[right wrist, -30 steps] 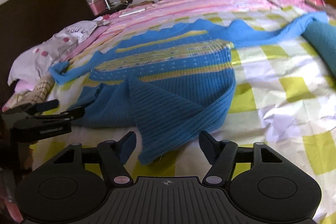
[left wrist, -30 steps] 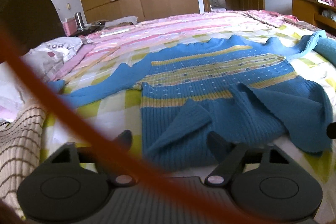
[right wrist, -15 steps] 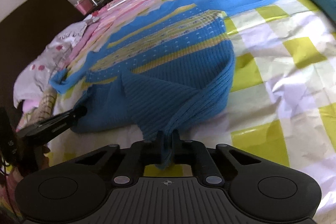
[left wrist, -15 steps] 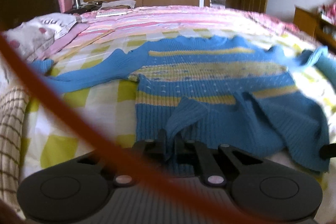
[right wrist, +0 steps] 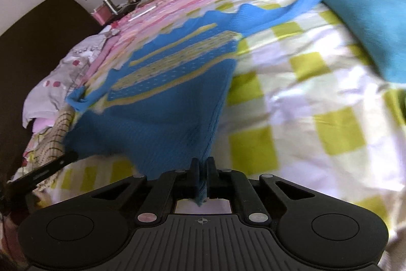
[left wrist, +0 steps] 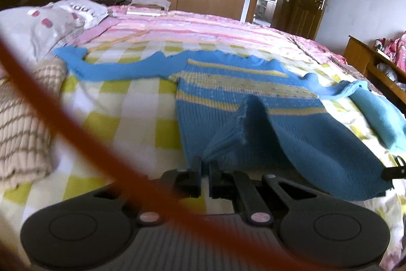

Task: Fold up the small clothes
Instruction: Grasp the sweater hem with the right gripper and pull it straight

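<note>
I am holding the blue sweater [left wrist: 253,103] by its bottom hem with both tools: the left gripper [left wrist: 205,164] is pinched tight on a bunched corner of the ribbed edge, and the right gripper [right wrist: 201,169] is clamped the same way on the other corner, a tuft of knit poking out below its fingers. The sweater is lying front-up on the checked bedsheet [right wrist: 291,106], hem towards me, both sleeves spread out to the sides and the neck towards the far end of the bed. I am judging the fold as barely begun: the hem corners are lifting off the sheet, but the body is not doubled over and the sleeves are not tucked in, so nearly all of the work is waiting. A teal garment [right wrist: 375,17] is lying beside the right sleeve, and a beige striped one [left wrist: 22,123] on the left. I am spotting some lettering on the pillow [left wrist: 50,19], too blurred to read, and no other labels.
</note>
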The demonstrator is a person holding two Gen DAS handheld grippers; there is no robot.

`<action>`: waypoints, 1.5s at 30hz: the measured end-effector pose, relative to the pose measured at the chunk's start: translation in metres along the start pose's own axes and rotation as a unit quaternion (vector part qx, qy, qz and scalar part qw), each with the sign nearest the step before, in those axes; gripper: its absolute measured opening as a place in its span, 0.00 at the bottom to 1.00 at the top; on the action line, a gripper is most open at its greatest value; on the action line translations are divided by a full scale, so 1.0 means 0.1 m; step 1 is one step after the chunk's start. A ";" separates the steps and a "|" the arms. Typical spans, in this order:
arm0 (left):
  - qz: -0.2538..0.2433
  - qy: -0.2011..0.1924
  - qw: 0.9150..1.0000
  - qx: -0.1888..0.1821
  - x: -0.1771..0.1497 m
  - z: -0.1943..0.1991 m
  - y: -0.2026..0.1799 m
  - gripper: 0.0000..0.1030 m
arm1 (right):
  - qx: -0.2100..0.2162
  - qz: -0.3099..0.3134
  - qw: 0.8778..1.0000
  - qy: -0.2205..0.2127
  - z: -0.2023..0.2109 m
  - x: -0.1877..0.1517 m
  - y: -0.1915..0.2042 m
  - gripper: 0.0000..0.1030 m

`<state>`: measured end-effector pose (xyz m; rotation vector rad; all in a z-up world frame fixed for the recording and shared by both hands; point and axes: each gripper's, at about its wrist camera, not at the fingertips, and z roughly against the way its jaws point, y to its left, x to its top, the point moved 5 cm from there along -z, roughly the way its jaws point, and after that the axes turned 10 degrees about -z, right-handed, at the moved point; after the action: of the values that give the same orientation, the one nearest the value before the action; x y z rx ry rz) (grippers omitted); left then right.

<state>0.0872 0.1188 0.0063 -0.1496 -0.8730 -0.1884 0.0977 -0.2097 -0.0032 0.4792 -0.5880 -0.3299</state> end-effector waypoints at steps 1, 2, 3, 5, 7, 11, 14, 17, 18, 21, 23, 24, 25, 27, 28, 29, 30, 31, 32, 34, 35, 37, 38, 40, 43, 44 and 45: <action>0.001 0.003 1.000 -0.001 -0.05 0.04 -0.01 0.11 | -0.005 -0.003 1.000 0.002 0.03 -0.02 -0.05 0.02; 0.000 0.006 1.000 0.000 -0.09 0.06 -0.02 0.10 | -0.011 -0.004 1.000 0.003 0.06 -0.04 -0.09 0.02; -0.002 0.010 1.000 -0.001 -0.13 0.09 -0.03 0.10 | -0.019 -0.003 1.000 0.003 0.09 -0.06 -0.14 0.02; -0.008 0.021 1.000 -0.002 -0.24 0.15 -0.06 0.10 | -0.035 -0.003 0.999 0.003 0.15 -0.09 -0.23 0.00; -0.021 0.025 0.999 0.001 -0.31 0.20 -0.09 0.10 | -0.051 -0.005 0.999 0.003 0.17 -0.12 -0.32 0.00; -0.035 0.018 0.999 0.006 -0.29 0.27 -0.14 0.10 | -0.050 0.004 0.999 -0.005 0.17 -0.15 -0.28 0.00; -0.041 0.000 0.999 0.001 -0.16 0.28 -0.18 0.11 | -0.023 0.028 0.999 -0.009 0.11 -0.16 -0.09 0.06; -0.048 -0.006 0.999 -0.009 -0.04 0.15 -0.26 0.12 | -0.006 0.045 0.999 -0.013 -0.03 -0.12 0.08 0.08; -0.049 -0.003 0.999 -0.012 -0.01 0.09 -0.29 0.12 | -0.001 0.050 0.999 -0.014 -0.10 -0.11 0.13 0.08; -0.053 0.013 0.998 -0.022 -0.01 -0.13 -0.38 0.12 | -0.002 0.055 0.998 -0.006 -0.29 -0.10 0.19 0.08; -0.059 0.030 0.998 -0.022 -0.08 -0.26 -0.42 0.12 | -0.013 0.061 0.998 0.007 -0.42 -0.13 0.16 0.08; -0.059 0.042 0.997 -0.022 -0.13 -0.31 -0.43 0.12 | -0.025 0.061 0.998 0.014 -0.46 -0.15 0.12 0.08; -0.059 0.055 0.997 -0.021 -0.18 -0.35 -0.43 0.12 | -0.034 0.059 0.997 0.018 -0.48 -0.16 0.09 0.08; -0.060 0.070 0.996 -0.018 -0.30 -0.38 -0.44 0.13 | -0.037 0.051 0.998 0.020 -0.48 -0.18 0.00 0.08; -0.061 0.067 0.996 -0.017 -0.31 -0.35 -0.44 0.13 | -0.034 0.043 0.998 0.019 -0.45 -0.19 -0.04 0.08; -0.062 0.069 0.996 -0.014 -0.32 -0.33 -0.45 0.13 | -0.031 0.037 0.999 0.019 -0.43 -0.19 -0.07 0.08; -0.061 0.071 0.996 -0.011 -0.32 -0.32 -0.45 0.13 | -0.029 0.032 0.999 0.019 -0.42 -0.20 -0.10 0.08; -0.059 0.073 0.996 -0.008 -0.32 -0.30 -0.46 0.13 | -0.026 0.028 0.999 0.017 -0.41 -0.21 -0.12 0.08; -0.059 0.075 0.995 -0.004 -0.31 -0.29 -0.46 0.13 | -0.023 0.025 0.999 0.016 -0.41 -0.21 -0.12 0.08; -0.060 0.077 0.995 0.003 -0.29 -0.26 -0.49 0.13 | -0.017 0.022 1.000 0.010 -0.40 -0.22 -0.13 0.08; -0.061 0.079 0.995 0.005 -0.28 -0.24 -0.51 0.13 | -0.014 0.022 1.000 0.008 -0.40 -0.22 -0.13 0.08; -0.068 0.082 0.994 0.010 -0.24 -0.19 -0.57 0.14 | -0.010 0.018 1.000 0.004 -0.41 -0.23 -0.14 0.08; -0.075 0.081 0.994 0.010 -0.21 -0.18 -0.61 0.14 | -0.007 0.015 1.000 0.002 -0.40 -0.23 -0.15 0.08; -0.096 0.077 0.992 0.015 -0.15 -0.12 -0.72 0.17 | 0.001 0.009 1.000 -0.001 -0.40 -0.23 -0.17 0.08; -0.116 0.071 0.991 0.018 -0.05 -0.06 -0.87 0.19 | 0.017 0.003 1.000 -0.007 -0.38 -0.25 -0.20 0.11; -0.119 0.070 0.990 0.017 -0.01 -0.04 -0.93 0.19 | 0.020 0.003 1.000 -0.010 -0.38 -0.25 -0.21 0.11; -0.123 0.070 0.990 0.017 0.03 -0.03 -0.98 0.19 | 0.024 0.003 1.000 -0.012 -0.38 -0.25 -0.21 0.13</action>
<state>0.0691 0.0224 0.0114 0.0034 -0.7524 -0.4101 0.0973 -0.2036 -0.0528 0.5211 -0.6210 -0.3163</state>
